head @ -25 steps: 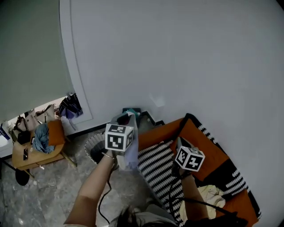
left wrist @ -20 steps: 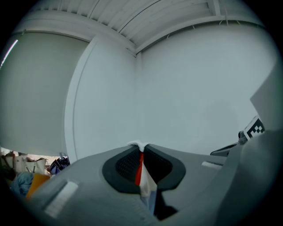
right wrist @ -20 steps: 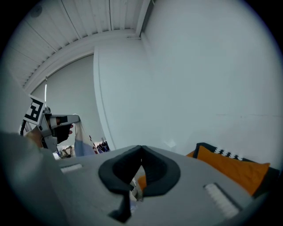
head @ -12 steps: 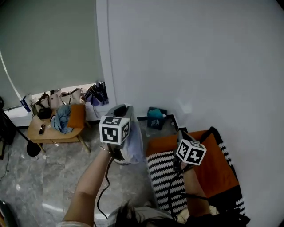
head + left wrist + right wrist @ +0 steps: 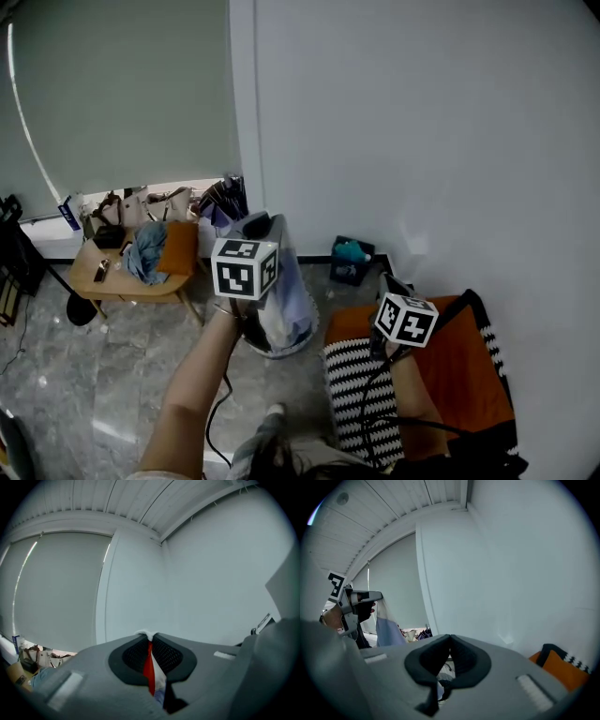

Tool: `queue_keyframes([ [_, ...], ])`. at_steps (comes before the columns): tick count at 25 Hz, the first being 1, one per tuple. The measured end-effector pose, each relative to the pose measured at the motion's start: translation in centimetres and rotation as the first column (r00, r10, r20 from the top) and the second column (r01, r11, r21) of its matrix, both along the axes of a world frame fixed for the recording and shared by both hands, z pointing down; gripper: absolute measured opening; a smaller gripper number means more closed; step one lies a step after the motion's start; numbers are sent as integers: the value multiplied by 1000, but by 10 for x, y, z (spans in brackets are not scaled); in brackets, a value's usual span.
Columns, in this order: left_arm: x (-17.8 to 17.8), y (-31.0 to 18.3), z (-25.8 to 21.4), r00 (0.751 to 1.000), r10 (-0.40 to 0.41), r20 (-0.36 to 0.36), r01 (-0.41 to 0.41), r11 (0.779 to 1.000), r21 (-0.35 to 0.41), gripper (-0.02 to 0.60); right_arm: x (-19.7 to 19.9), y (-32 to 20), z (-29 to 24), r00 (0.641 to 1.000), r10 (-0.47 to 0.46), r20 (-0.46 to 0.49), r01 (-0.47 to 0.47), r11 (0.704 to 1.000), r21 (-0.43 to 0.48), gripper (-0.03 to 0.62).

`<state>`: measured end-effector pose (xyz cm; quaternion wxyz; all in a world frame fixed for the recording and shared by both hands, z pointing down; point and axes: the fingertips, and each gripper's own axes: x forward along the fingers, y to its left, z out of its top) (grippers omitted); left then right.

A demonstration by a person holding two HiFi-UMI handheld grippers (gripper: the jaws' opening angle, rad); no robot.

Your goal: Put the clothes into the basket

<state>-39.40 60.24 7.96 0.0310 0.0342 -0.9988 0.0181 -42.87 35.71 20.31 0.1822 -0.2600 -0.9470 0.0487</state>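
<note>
Holding a pale garment [image 5: 289, 300] in my left gripper [image 5: 149, 635], jaws closed tight on the cloth, I see it hang straight down, long axis vertical. Its lower end seems to reach into the basket [image 5: 298, 345] directly beneath. My right gripper [image 5: 450, 638], closed and empty, is over the sofa [image 5: 459, 366], farther away.

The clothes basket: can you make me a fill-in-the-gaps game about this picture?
1. The left gripper dangles a pale garment right over the ____.
2. The right gripper is shut and holds ____.
3. The sofa seat is coloured ____.

Missing words: basket; nothing; orange.
</note>
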Motion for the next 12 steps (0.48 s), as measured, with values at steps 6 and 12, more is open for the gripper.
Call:
queue_keyframes([
  [6, -31, 37, 5, 999, 32, -15, -32, 999, 0, 28, -29, 46, -7, 1000, 8, 15, -8, 1000, -2, 3],
  [12, -49, 61, 19, 998, 53, -33, -54, 998, -16, 28, -49, 72, 14, 999, 26, -22, -26, 1000, 10, 3],
])
